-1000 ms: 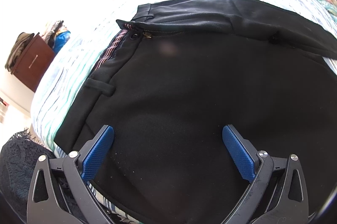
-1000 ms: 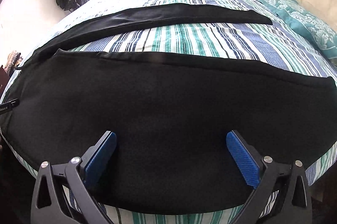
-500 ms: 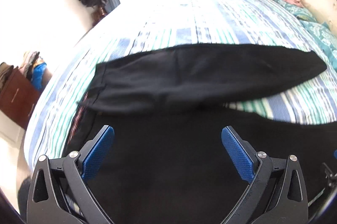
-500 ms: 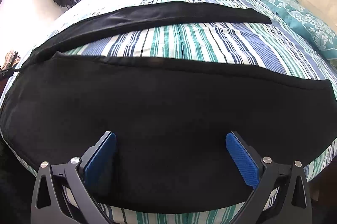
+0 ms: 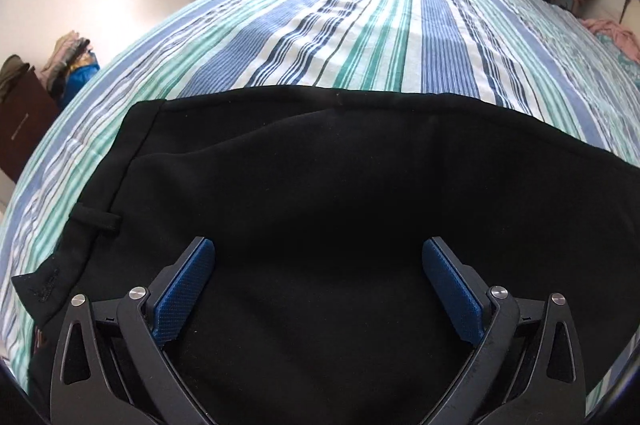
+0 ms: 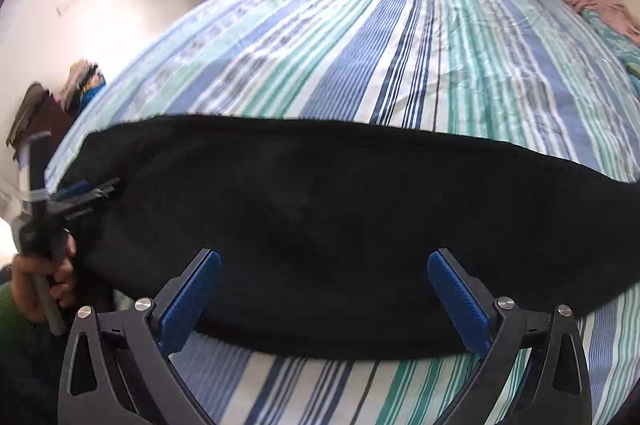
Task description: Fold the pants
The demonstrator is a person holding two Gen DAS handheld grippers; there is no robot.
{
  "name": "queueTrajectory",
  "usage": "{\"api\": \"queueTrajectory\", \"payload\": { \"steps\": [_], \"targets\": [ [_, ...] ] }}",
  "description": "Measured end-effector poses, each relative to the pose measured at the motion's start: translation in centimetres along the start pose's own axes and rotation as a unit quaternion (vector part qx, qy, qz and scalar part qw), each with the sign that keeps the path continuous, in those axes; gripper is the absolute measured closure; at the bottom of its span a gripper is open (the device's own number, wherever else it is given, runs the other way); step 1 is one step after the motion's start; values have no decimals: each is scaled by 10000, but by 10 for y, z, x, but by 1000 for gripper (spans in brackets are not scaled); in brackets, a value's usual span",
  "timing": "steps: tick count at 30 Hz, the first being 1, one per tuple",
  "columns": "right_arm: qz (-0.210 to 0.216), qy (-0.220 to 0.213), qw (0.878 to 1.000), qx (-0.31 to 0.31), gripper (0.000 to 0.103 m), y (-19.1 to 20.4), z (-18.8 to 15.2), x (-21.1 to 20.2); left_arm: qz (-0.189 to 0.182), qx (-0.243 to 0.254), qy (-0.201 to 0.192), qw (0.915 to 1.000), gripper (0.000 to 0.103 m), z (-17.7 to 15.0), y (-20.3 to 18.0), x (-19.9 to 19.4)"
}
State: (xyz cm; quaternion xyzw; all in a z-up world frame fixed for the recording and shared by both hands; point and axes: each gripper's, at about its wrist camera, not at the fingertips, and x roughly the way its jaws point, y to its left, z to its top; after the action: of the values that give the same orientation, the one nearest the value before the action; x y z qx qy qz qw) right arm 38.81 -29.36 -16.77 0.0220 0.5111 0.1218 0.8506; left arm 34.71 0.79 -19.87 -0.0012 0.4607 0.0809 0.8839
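Observation:
Black pants (image 5: 340, 193) lie flat on a striped bed, folded lengthwise with one leg over the other. The waistband with a belt loop (image 5: 96, 219) is at the left. My left gripper (image 5: 318, 289) is open and empty above the waist end. My right gripper (image 6: 324, 299) is open and empty over the near edge of the pants (image 6: 320, 209), further along the legs. The left gripper (image 6: 76, 195) also shows at the far left of the right wrist view, over the waist end.
The striped bedsheet (image 5: 380, 37) stretches beyond the pants to curtains and a bright window. A brown dresser (image 5: 20, 121) with clothes stands at the left. Pink cloth and pillows (image 6: 604, 13) lie at the far right.
The far leg has come over onto the near one, so the pants are now one folded strip. Both grippers have drawn back towards the near edge and stay open.

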Motion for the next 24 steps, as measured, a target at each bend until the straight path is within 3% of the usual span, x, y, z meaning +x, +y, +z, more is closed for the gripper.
{"api": "queueTrajectory", "payload": {
  "steps": [2, 4, 7, 10, 12, 14, 16, 19, 20, 22, 23, 24],
  "targets": [
    [-120, 323, 9989, -323, 18, -31, 0, 23, 3, -4, -59, 10000, 0, -2, 0, 0],
    [-442, 223, 9975, -508, 18, -81, -5, 20, -26, -32, -139, 9999, 0, -7, 4, -1],
    [-1226, 176, 9918, 312, 10, -199, -14, 2, -26, -30, -217, 9998, 0, -3, -2, -2],
    [-2016, 342, 9623, 1793, 9, -329, -33, -25, 19, -1, -298, 9996, 1, -4, -4, -2],
    [-2477, -28, 9358, 2507, 15, -382, -39, -59, 29, 6, -332, 9994, 1, -5, -5, -2],
    [-2427, -526, 9176, 3103, 15, -417, -40, -85, 44, 17, -362, 9993, 1, -6, -6, -2],
    [-2105, -608, 9208, 3226, 15, -431, -30, -86, 36, 12, -383, 9993, 1, -6, -5, -2],
    [-1938, -43, 9443, 2659, 16, -421, -1, -52, 27, 0, -396, 9992, 1, -6, -5, -1],
    [-2028, 133, 9499, 2376, 22, -411, 7, -40, 23, -3, -397, 9992, 1, -6, -5, -1],
    [-2104, 416, 9534, 2121, 63, -400, 15, -18, 14, -9, -392, 9992, 1, -6, -5, -1],
    [-2061, 334, 9510, 2281, 72, -398, 13, -18, 17, -5, -390, 9992, 1, -6, -5, 0],
    [-2154, 135, 9457, 2432, 90, -395, 11, -26, 27, 2, -385, 9993, 1, -6, -5, 0]
  ]
}}
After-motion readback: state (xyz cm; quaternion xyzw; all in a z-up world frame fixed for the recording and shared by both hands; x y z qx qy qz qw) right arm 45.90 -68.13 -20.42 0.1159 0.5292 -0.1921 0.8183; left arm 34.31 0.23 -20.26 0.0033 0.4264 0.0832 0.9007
